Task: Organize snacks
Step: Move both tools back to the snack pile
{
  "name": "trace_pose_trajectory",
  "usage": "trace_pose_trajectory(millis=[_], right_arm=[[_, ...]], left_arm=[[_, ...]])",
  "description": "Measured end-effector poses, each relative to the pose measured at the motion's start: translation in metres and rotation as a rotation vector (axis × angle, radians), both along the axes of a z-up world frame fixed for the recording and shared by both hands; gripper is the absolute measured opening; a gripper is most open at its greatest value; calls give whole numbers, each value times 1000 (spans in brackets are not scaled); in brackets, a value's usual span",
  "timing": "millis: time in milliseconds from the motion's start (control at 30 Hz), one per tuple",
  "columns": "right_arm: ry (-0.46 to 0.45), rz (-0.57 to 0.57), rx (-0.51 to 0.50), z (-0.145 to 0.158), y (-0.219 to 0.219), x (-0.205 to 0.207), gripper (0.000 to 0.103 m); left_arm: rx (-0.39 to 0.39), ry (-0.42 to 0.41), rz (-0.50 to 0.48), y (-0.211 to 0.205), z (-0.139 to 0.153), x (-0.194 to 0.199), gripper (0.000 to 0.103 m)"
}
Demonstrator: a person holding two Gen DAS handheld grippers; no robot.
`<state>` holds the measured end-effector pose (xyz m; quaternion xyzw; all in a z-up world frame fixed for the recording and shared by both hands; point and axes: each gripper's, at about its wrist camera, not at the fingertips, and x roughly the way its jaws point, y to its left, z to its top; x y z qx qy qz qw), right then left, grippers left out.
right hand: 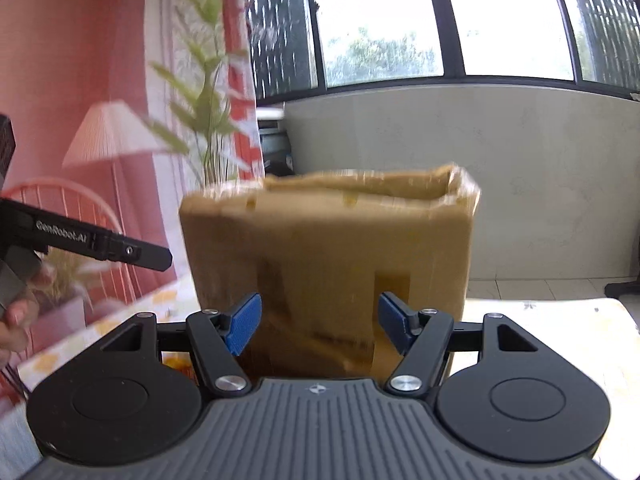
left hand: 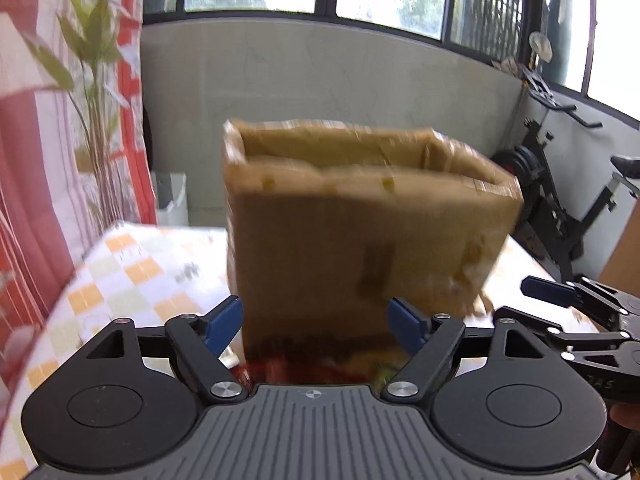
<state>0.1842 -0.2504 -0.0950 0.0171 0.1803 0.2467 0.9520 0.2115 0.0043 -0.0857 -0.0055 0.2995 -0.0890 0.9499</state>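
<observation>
A: What was in front of the two grippers?

B: An open-topped brown cardboard box (left hand: 360, 216) stood upright on a table covered with an orange-and-white checked cloth (left hand: 132, 276). Both wrist views were blurred.

A: How were the grippers set?

B: The left gripper (left hand: 316, 322) had its blue fingers spread apart, empty, with the box's near wall just ahead between them. The right gripper (right hand: 318, 322) was likewise spread wide, holding nothing, facing the same box from slightly further right.

A: Any snacks visible?

B: Something red and yellow (left hand: 312, 368) lay at the box's foot in the left wrist view, too blurred to identify.

A: And the surroundings?

B: A leafy plant (left hand: 88, 64) stood at left and an exercise bike (left hand: 568, 200) at right, below large windows.
</observation>
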Motion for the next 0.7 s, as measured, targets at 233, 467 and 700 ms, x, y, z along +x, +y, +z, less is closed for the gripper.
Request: trace_pose_trajectory(millis=[233,467,700], right_arm=[[24,-25,14,-4,-6,-16,68],[-42,-59,36,20,-18,-29,68],[-49,-82,53,23,-23,-41,68]], left_arm=[[-8,12,-15,6,-3,-12,82],[-10,-73,3,10,30,-27,82],[-17,-72,2,3,29,-46,88]])
